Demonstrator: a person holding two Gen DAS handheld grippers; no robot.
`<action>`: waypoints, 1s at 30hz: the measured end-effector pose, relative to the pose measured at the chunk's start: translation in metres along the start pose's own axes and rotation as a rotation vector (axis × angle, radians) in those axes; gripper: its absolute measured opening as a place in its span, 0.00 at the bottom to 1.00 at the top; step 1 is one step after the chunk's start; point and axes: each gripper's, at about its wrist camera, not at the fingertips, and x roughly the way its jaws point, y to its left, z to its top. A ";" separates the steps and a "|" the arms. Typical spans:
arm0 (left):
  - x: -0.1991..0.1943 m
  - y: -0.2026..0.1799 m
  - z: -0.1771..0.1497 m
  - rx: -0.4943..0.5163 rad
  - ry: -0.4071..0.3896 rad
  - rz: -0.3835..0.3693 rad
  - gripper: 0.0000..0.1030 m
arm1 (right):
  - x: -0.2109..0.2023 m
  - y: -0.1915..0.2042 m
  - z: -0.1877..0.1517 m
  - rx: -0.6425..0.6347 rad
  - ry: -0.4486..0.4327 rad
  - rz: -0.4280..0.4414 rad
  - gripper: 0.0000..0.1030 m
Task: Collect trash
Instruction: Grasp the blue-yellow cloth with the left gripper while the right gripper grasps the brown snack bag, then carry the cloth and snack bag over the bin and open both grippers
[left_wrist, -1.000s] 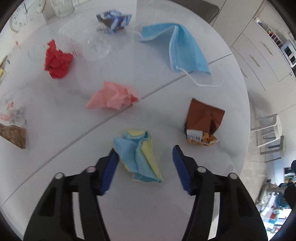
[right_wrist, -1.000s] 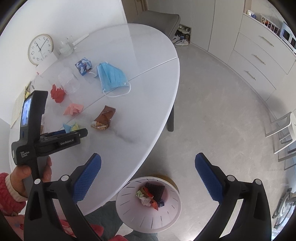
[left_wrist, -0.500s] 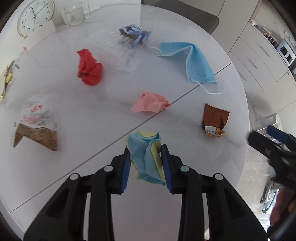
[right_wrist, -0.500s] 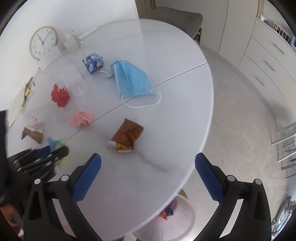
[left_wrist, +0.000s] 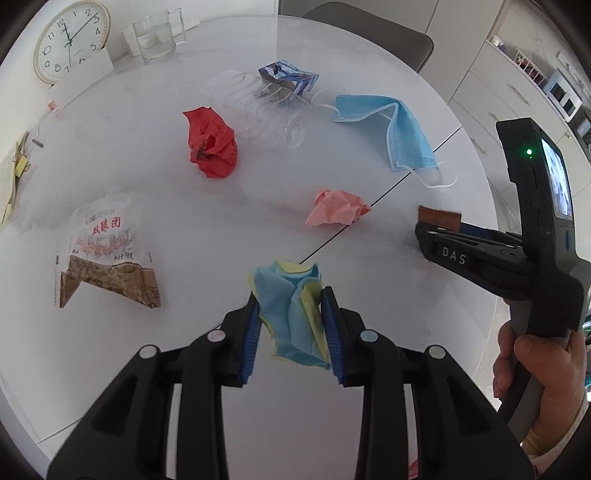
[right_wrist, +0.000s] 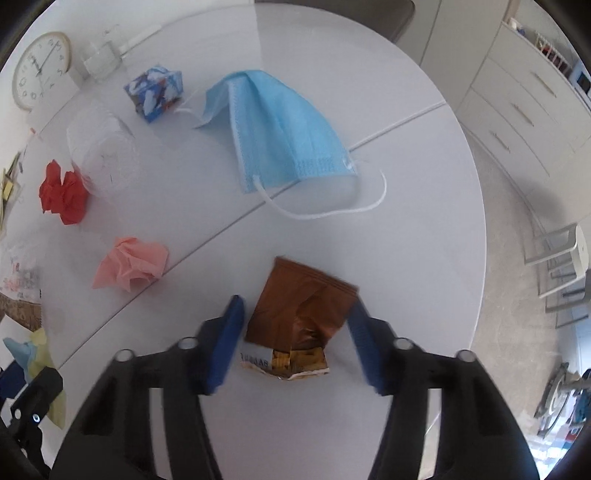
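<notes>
My left gripper (left_wrist: 291, 317) is shut on a crumpled blue and yellow paper (left_wrist: 291, 314) and holds it above the white table (left_wrist: 147, 229). My right gripper (right_wrist: 295, 332) is partly closed around a brown snack wrapper (right_wrist: 299, 314) that lies on the table; its blue pads (right_wrist: 229, 339) stand close to the wrapper's sides, and contact is unclear. The right gripper also shows in the left wrist view (left_wrist: 443, 240), over the wrapper (left_wrist: 439, 216).
On the table lie a pink paper ball (left_wrist: 338, 210), a red paper ball (left_wrist: 212, 147), a blue face mask (right_wrist: 280, 125), a clear plastic cup (left_wrist: 258, 107), a printed small box (right_wrist: 155, 92), a clear snack bag (left_wrist: 107, 251) and a clock (left_wrist: 70, 40).
The left gripper has closed on the blue and yellow paper and lifted it. The right gripper has moved down to the brown wrapper and its jaws have narrowed around it.
</notes>
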 end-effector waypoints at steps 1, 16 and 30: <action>0.000 0.000 0.001 0.006 -0.002 -0.002 0.30 | -0.001 -0.002 -0.001 0.007 0.001 0.014 0.30; -0.021 -0.107 -0.041 0.235 0.039 -0.179 0.31 | -0.096 -0.125 -0.105 0.133 -0.042 0.020 0.28; 0.004 -0.227 -0.140 0.362 0.188 -0.287 0.40 | -0.122 -0.197 -0.216 0.186 0.007 0.008 0.29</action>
